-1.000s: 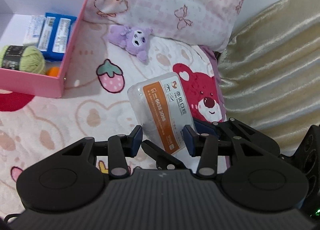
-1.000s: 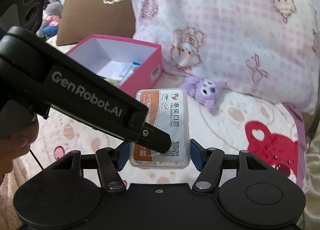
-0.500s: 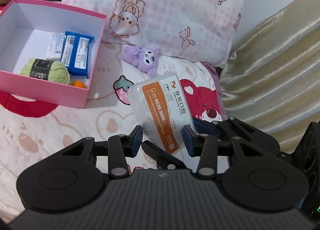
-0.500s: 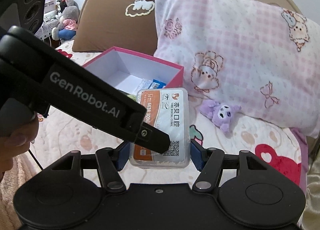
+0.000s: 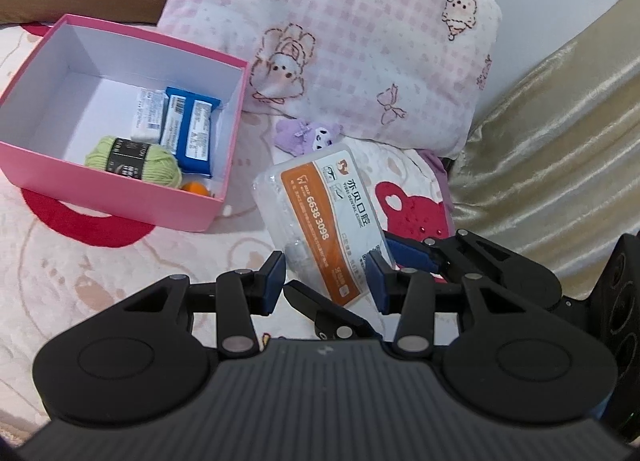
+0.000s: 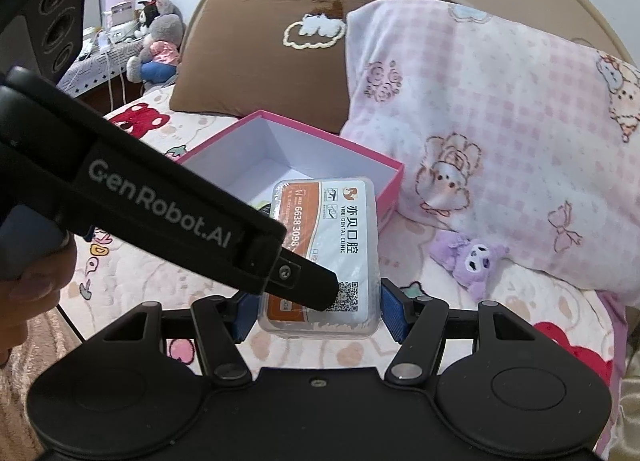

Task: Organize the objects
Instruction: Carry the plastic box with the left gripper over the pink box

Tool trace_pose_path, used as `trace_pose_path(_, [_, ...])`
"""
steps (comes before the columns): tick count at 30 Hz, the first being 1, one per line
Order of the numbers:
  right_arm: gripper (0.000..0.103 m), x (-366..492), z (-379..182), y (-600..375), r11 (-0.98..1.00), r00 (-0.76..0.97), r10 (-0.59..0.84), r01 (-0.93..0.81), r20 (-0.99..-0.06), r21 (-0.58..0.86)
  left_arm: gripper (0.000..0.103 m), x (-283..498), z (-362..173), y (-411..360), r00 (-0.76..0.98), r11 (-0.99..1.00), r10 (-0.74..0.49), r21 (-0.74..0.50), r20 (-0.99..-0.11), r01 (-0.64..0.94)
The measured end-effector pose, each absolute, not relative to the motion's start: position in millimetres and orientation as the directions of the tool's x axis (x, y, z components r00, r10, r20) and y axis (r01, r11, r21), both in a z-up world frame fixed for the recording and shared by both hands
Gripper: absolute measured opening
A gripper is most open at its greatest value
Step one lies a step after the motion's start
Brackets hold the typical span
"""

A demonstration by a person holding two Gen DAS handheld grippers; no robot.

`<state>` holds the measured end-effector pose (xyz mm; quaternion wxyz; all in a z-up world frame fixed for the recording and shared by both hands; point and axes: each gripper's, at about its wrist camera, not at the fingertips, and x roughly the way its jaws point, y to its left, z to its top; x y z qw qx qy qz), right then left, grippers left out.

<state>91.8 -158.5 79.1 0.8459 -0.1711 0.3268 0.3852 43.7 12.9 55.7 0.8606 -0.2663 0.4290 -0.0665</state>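
Observation:
A clear plastic box (image 5: 320,201) with an orange and white dental-clinic label is held in the air by both grippers, over the bedspread. My right gripper (image 6: 319,317) is shut on its two long sides near its lower end (image 6: 336,221). My left gripper (image 5: 326,279) is shut on the same end across its thickness; one of its fingers (image 6: 304,281) lies over the label's QR code. An open pink box (image 5: 120,197) sits on the bed to the left, holding green yarn (image 5: 132,161), blue packets (image 5: 192,133) and a white packet (image 5: 148,117). In the right wrist view the pink box (image 6: 392,181) lies just behind the held one.
A small purple plush (image 5: 304,137) lies against a pink checked pillow (image 5: 360,41). A brown pillow (image 6: 260,61) leans on the headboard behind the pink box. Gold fabric (image 5: 560,141) borders the bed on the right. A person's hand (image 6: 36,281) holds the left gripper.
Both grippers have risen together with the clear box still in them. The pink box and the pillows have slid lower and further into both views.

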Motion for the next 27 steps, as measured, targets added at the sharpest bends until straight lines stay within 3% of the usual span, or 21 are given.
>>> trace_pose_path(18, [0.067, 131, 98, -84, 0.624, 0.418, 0.58, -0.78, -0.7, 0.052, 0.042, 60, 74, 77, 0.691, 0.858, -0.223, -0.475, -0.687, -0.195])
trace_pose_path(27, [0.067, 187, 87, -43, 0.641, 0.354, 0.566, -0.756, -0.745, 0.128, 0.042, 113, 58, 124, 0.67, 0.842, -0.237, -0.492, -0.703, -0.219])
